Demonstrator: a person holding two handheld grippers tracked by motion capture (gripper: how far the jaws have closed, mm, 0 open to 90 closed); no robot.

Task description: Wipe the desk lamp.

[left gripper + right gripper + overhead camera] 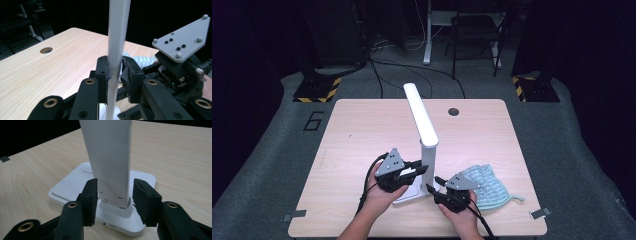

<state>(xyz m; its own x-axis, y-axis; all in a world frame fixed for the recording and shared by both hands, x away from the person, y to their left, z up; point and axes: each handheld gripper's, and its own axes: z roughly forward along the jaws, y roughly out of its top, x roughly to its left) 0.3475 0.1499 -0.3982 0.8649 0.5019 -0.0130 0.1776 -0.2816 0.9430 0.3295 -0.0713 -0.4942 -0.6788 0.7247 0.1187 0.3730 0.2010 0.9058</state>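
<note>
Table: lamp stem upright.

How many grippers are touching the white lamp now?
1. The left gripper is clamped on the lamp's post; the right gripper stands open around the post's foot, apparently not pressing it.

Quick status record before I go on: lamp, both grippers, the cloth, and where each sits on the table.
lamp: white desk lamp, upright post on a flat base, head angled toward the far edge
left gripper: shut on the lamp post, pads pressed on both sides
right gripper: open, jaws on either side of the post's foot, a gap on each side
cloth: pale blue-green cloth, crumpled, right of the lamp base, beside the right gripper
table: light wood table, cable hole near the far edge
</note>
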